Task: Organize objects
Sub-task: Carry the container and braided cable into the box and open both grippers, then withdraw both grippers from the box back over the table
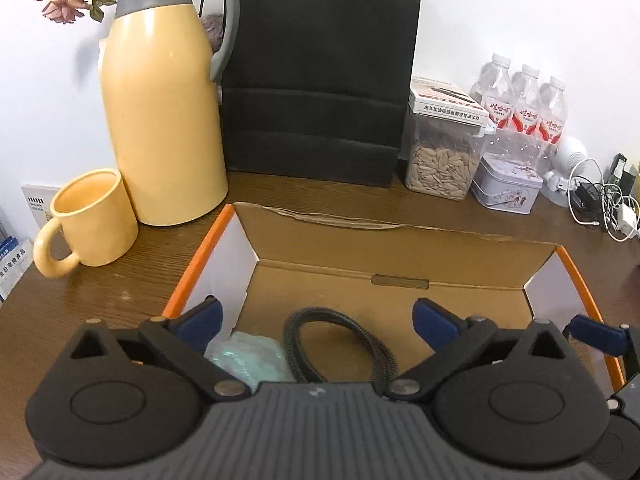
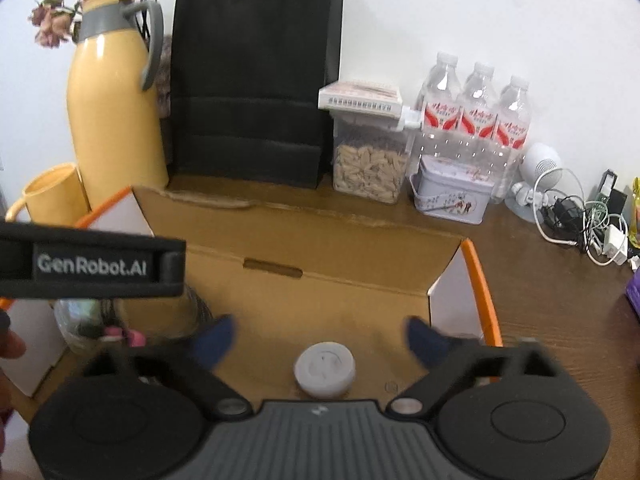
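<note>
A: What is the left wrist camera showing?
B: The left gripper (image 1: 316, 316), jaws apart, is hovering over a cardboard box (image 1: 400, 248) holding a coiled black cable (image 1: 340, 344) at six o'clock and a pale green bag (image 1: 248, 356) at seven.

A: And the right?
B: The right gripper (image 2: 320, 338), also gaping, is straddling a round white puck (image 2: 325, 369) lying at six o'clock, untouched.

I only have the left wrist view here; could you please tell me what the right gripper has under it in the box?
Observer: A small white round puck lies on the box floor between the open fingers of the right gripper.
Operator: Are the pads touching it?
Observer: No, both blue fingertips stand clear of it.
Operator: Anything else on that side?
Observer: A clear glass jar sits in the box beneath the left gripper's strap.
</note>
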`<act>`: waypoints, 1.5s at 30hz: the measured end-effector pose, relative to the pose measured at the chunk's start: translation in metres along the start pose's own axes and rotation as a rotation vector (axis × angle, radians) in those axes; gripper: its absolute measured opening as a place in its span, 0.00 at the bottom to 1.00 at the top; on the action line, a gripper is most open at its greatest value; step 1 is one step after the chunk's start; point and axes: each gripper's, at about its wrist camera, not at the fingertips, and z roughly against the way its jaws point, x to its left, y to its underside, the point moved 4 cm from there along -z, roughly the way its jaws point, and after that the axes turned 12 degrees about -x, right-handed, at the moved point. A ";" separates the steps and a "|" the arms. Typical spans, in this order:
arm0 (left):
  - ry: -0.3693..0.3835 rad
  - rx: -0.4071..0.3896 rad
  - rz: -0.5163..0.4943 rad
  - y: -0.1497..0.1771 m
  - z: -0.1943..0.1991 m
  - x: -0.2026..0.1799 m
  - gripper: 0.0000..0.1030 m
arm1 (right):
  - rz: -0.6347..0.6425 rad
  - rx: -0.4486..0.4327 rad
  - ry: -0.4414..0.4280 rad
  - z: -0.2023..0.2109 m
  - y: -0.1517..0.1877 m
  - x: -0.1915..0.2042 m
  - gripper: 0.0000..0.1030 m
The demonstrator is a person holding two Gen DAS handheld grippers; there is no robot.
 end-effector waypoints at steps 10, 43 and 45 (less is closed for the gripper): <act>0.008 -0.028 0.006 -0.002 0.023 0.005 1.00 | 0.030 -0.010 0.019 0.020 -0.004 0.007 1.00; 0.116 -0.168 -0.112 0.066 0.185 0.085 1.00 | 0.057 -0.134 0.001 0.205 0.061 -0.021 1.00; 0.117 -0.163 -0.110 0.076 0.191 0.093 1.00 | 0.067 -0.123 -0.003 0.214 0.073 -0.022 1.00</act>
